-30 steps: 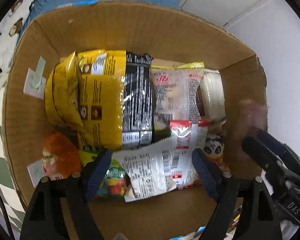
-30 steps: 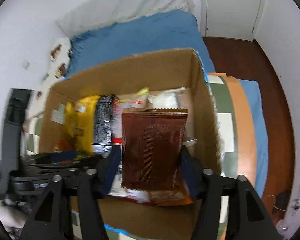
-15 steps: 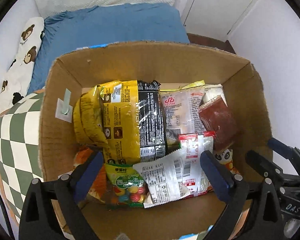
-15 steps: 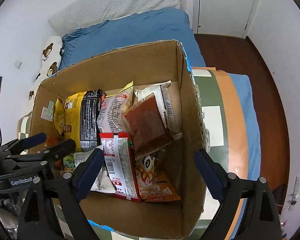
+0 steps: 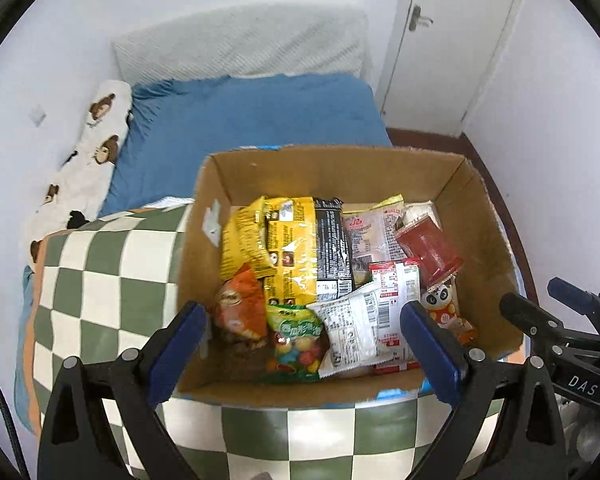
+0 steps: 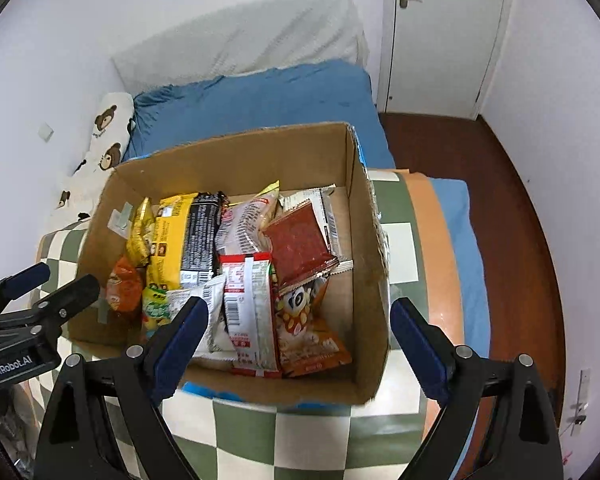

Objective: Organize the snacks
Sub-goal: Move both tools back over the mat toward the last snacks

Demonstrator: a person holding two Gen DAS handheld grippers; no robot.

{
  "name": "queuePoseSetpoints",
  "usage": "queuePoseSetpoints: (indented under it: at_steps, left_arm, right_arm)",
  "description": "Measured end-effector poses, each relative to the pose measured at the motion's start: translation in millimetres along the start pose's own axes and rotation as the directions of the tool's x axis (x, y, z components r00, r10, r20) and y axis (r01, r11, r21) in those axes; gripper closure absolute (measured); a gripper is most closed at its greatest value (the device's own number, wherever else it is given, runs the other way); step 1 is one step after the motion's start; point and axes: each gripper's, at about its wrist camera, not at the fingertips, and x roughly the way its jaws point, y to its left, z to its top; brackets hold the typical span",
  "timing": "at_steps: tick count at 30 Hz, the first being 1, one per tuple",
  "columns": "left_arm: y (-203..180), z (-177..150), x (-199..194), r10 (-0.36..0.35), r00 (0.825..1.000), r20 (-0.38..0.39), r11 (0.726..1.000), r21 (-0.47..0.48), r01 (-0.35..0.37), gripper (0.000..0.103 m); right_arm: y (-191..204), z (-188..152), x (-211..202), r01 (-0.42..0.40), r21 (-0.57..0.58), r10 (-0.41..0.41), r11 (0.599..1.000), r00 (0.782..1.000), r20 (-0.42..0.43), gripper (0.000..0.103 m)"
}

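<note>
Both hands are out and up: the left gripper (image 5: pixel 300 340) has let go of its white barcode-printed packet (image 5: pixel 350 326), now lying in the front of the brown cardboard box (image 5: pixel 328 168), jaws wide and empty. The right gripper (image 6: pixel 300 338), equally wide and empty, has dropped its dark red foil sachet (image 6: pixel 298 246) against the right-hand packets. Two more snacks boxed, I'd say.

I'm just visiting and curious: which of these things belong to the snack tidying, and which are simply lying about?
Part of the job:
- cardboard box
- yellow bag
- red pouch
- panda packet
- candy bag
- orange packet

Just there:
- checkered blanket
- blue sheet
- bear pillow
- door
</note>
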Motion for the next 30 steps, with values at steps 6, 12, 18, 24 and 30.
queuePoseSetpoints:
  at_steps: [6, 12, 18, 24, 30]
  left_arm:
    - [2, -22, -40, 0.016, 0.997, 0.082, 1.0, 0.0, -0.016, 0.003]
    - [0, -45, -74, 0.033, 0.988, 0.15, 0.999, 0.007, -0.035, 0.003]
    - [-5, -66, -102, 0.047, 0.977, 0.207, 0.999, 0.014, -0.051, 0.003]
    - [-8, -82, -122, 0.046, 0.971, 0.234, 0.999, 0.011, -0.05, 0.003]
    - [-9, -104, -132, 0.037, 0.978, 0.207, 0.999, 0.015, -0.041, 0.003]
  right_arm:
    - [10, -23, -39, 0.01, -0.013, -0.009, 1.0, 0.997, 0.081, 0.007]
    - [20, -46, -82, 0.012, -0.035, -0.006, 0.999, 0.987, 0.163, 0.007]
    - [27, -68, -117, 0.021, -0.053, -0.008, 0.998, 0.972, 0.237, 0.007]
    - [25, -82, -145, 0.006, -0.037, 0.004, 0.999, 0.96, 0.281, 0.007]
    - [19, -105, -154, -0.058, -0.005, 0.057, 0.998, 0.966, 0.25, 0.007]
